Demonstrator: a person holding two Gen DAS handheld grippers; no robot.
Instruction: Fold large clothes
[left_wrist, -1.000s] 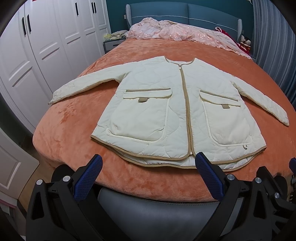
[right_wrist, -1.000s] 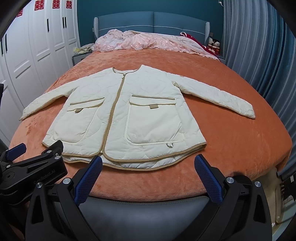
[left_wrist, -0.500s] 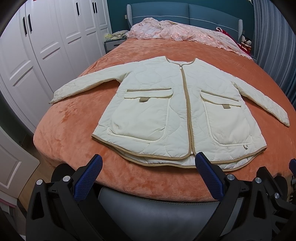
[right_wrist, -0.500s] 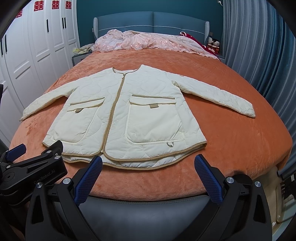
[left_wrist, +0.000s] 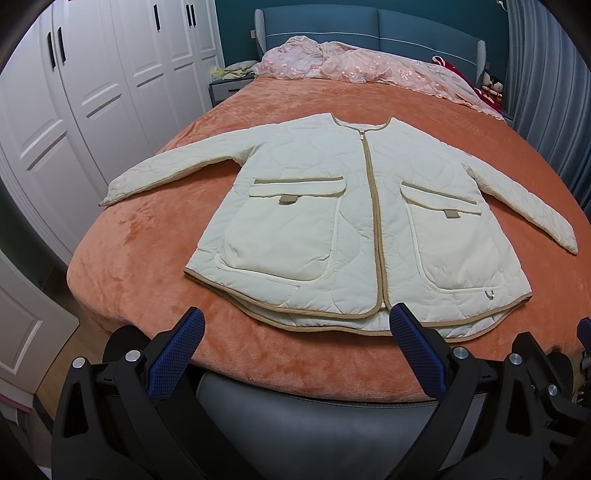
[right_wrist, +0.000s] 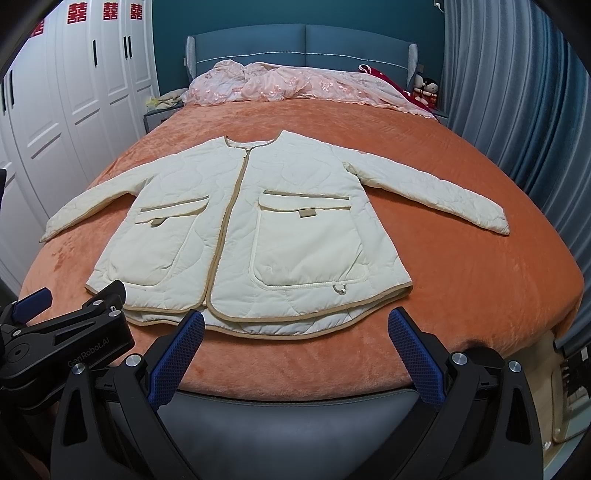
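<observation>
Left tongs (right_wrist: 33, 308) read "GenRobot.AI" beside the jacket (right_wrist: 258, 236).

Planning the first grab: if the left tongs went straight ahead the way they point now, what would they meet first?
Most likely the near hem of the cream jacket on the orange bedspread. The left tongs are open, short of the bed's foot; depth is unclear, so they might brush the bedspread first.

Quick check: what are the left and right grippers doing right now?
Left gripper: open, holding nothing, short of the jacket hem.
Right gripper: open, holding nothing.
</observation>
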